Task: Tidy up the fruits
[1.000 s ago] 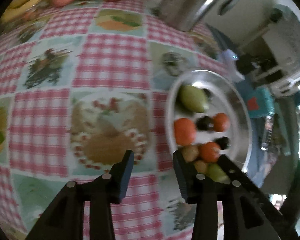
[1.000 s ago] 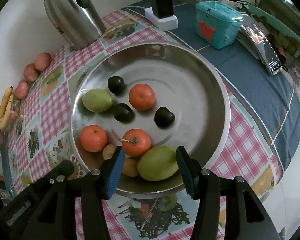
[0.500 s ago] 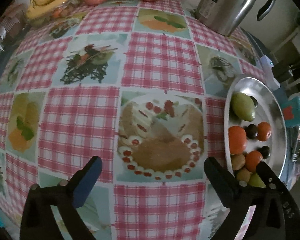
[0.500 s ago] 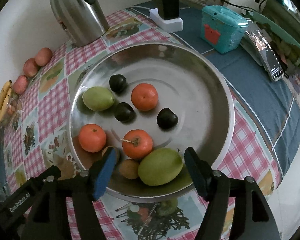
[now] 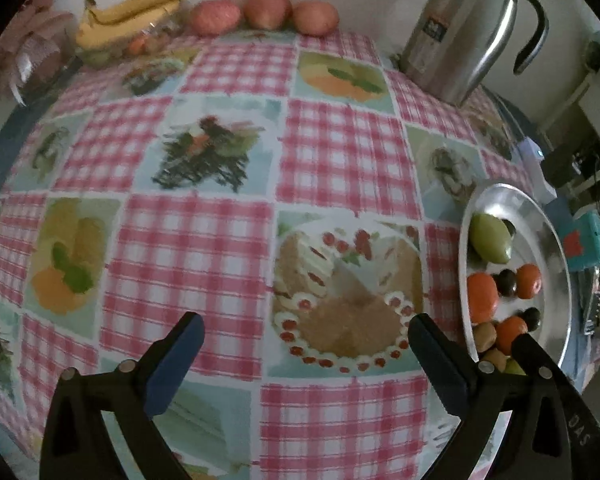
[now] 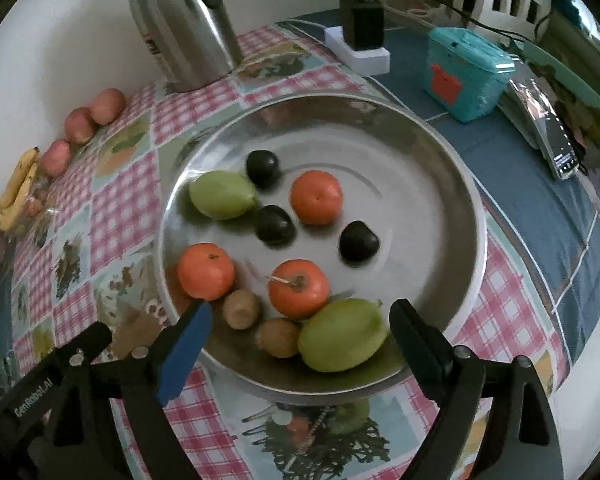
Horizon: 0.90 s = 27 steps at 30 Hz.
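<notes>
Ten fruits lie mixed in the steel tray [image 6: 452,184] near the table's right edge; bananas [image 5: 136,12] and apples [image 5: 266,10] line its far edge. We hold the left gripper [image 5: 306,346] and right gripper [image 6: 300,330] spread wide, empty. Whether sorting remains, we cannot judge. The gripper reads "GenRobot.AI".

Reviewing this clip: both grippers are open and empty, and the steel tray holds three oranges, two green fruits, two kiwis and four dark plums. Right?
Not quite. The right wrist view shows three dark plums, not four, on the steel tray. The rest holds: left gripper and right gripper open and empty, three oranges, two green fruits, two kiwis.
</notes>
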### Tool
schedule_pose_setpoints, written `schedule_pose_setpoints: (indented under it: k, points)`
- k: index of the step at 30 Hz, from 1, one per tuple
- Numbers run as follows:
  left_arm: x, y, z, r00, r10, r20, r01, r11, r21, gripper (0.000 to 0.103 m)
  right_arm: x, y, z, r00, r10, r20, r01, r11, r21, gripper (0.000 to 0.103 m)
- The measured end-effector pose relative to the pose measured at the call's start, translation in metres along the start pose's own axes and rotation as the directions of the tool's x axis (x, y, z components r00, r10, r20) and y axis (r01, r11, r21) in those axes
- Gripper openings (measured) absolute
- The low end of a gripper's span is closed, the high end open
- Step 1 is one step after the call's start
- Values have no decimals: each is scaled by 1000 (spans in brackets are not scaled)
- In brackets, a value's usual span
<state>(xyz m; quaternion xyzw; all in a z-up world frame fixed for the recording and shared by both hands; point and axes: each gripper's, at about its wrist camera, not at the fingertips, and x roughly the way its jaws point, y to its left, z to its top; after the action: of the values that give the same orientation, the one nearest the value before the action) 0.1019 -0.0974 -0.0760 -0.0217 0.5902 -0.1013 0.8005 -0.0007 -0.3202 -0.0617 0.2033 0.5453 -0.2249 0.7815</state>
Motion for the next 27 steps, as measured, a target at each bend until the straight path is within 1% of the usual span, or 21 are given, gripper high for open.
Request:
schedule_pose_setpoints:
  k: [6, 11, 14, 16, 17, 18, 19, 20, 21, 24, 27]
  points:
    - [-21, 17, -4, 996, 42, 82, -45, 999, 27, 103, -4, 13, -7, 999, 36, 8, -36, 998, -54, 91]
    - [-28, 19, -7, 988, 83, 128, -88, 996, 33, 103, -11, 22, -12, 997, 81, 20, -79, 992, -95, 91]
    - [-32, 18, -9, 980, 132, 150, -138, 990, 26, 103, -15, 27, -15, 995, 92, 29, -88, 989, -119, 91]
    - [-35, 19, -12, 969, 193, 156, -197, 980, 12, 103, -17, 29, -17, 994, 101, 34, -96, 987, -133, 91]
    - [-38, 20, -14, 960, 232, 159, -235, 972, 2, 103, -18, 30, -18, 994, 102, 35, -97, 986, -137, 91]
    - [-40, 21, -17, 946, 280, 161, -283, 959, -5, 103, -19, 31, -19, 994, 103, 36, -97, 985, -141, 91]
    - [-41, 21, -19, 935, 316, 163, -319, 948, -4, 103, -20, 31, -20, 994, 103, 35, -97, 985, -144, 91]
    - [-43, 22, -22, 927, 338, 164, -343, 939, 0, 103, -20, 31, -21, 994, 103, 34, -97, 984, -147, 91]
    - [-43, 23, -24, 926, 342, 158, -347, 938, 4, 103, -21, 31, -22, 994, 103, 32, -97, 984, -149, 91]
    - [-45, 29, -30, 943, 308, 128, -310, 951, -4, 103, -25, 30, -25, 993, 114, 32, -107, 982, -155, 91]
    - [-50, 32, -36, 948, 294, 124, -295, 955, -14, 103, -30, 32, -30, 993, 118, 30, -111, 979, -170, 91]
